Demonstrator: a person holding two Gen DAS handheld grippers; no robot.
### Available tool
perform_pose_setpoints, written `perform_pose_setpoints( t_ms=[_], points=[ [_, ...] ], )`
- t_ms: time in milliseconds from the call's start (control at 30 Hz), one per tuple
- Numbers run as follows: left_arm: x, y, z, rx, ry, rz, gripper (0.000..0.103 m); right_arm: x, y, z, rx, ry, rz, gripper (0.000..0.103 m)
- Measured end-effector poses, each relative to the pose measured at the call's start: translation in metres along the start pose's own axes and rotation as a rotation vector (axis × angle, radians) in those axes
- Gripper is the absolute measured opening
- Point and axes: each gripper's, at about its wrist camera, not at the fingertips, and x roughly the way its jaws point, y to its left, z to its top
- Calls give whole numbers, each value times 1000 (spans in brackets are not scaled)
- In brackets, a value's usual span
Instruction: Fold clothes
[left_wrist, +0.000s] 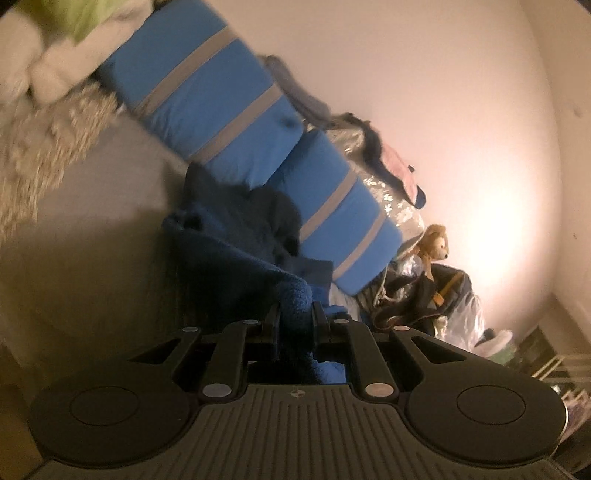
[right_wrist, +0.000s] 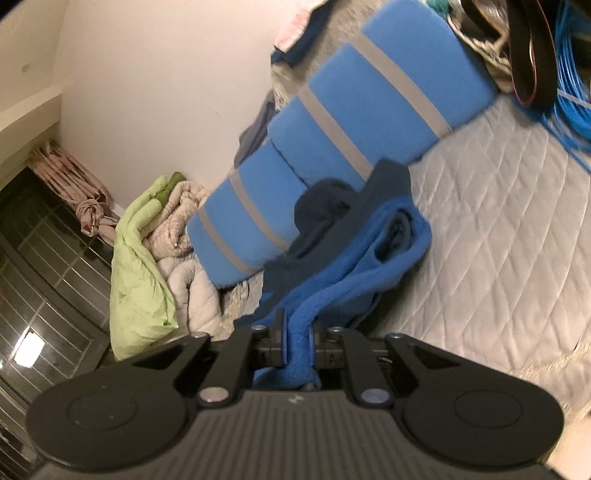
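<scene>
gripping a fold of fuzzy blue fleece garment, the right gripper has both black fingers pressed into the cloth, which bunches between them and hangs down behind. from there the garment runs away from the gripper in a rumpled heap with a darker navy band along one edge, and it lies on the pale grey quilted bed cover, its far end touching two blue bolster cushions with grey stripes that lie end to end along the wall side of the bed. beyond the cushions, a lime green pillow leans against a crumpled beige duvet near the corner of the room, and a dark window with a grid of bars fills the left edge. a tangle of bright blue cord lies at the upper right.

the left gripper is likewise clamped on the same garment, a thick roll of dark blue fleece squeezed between its two fingers. in this dimmer view the cloth looks almost navy and rises as a heap toward the striped cushions. past the cushions, against the plain pinkish wall, a small tan plush toy sits on a pile of dark bags and clear plastic. a shaggy cream blanket lies blurred at the upper left.
</scene>
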Motion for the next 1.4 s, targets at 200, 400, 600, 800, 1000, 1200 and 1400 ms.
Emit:
perform_pose_setpoints(
  t_ms=[200,400,600,800,1000,1200,1400],
  points=[
    [39,26,42,-171,29,64,15,36,-10,35,47,-4,-39,11],
    [98,60,85,-286,39,154,15,92,-28,73,108,-15,-83,11],
    [153,82,119,-354,46,215,15,150,-51,101,161,-18,-180,11],
    [203,106,138,-406,62,293,15,200,-80,118,226,-7,-262,12],
    [241,132,143,-457,76,355,16,240,-100,124,254,3,-338,12],
    [258,145,149,-484,73,370,35,254,-104,128,261,7,-362,53],
    [234,127,166,-362,-67,298,74,238,-74,138,79,-60,-306,88]
  ],
)
